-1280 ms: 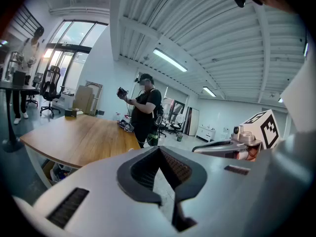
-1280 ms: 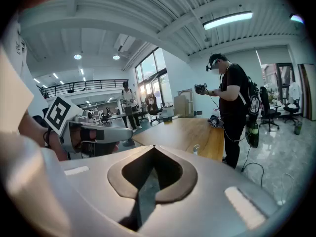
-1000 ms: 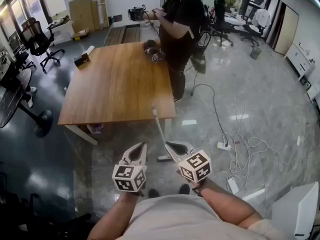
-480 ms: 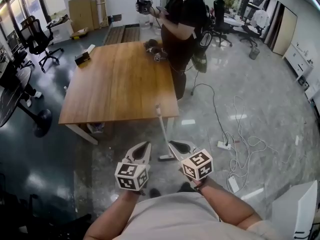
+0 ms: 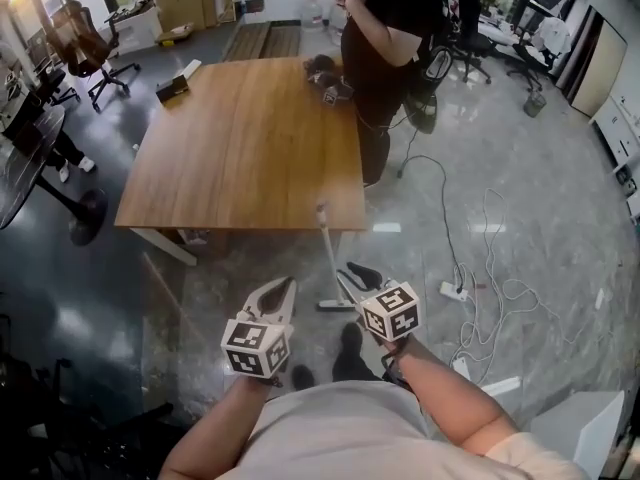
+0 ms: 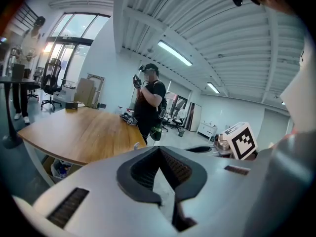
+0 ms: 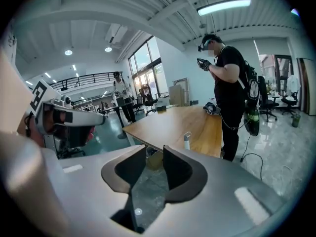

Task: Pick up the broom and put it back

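At 12 o'clock from the operator, the desk (image 5: 240, 148) fills the floor ahead. A second person (image 5: 385, 28) stands at its 2 o'clock corner. The broom (image 5: 329, 258) stands near upright, head on the floor, handle top apparently leaning on the desk's 6 o'clock edge. The right tool (image 7: 154, 152), at 4 o'clock of the handle, has just opened: jaws part-way apart, nothing between them, clear of the handle that reached it a second ago. The left tool (image 6: 159, 149) is closed and empty. Assessment: broom released; return appears complete.

The left tongs (image 6: 159, 149) are closed tip to tip, with a wooden table (image 6: 74, 130) and a standing person (image 6: 150, 100) beyond.
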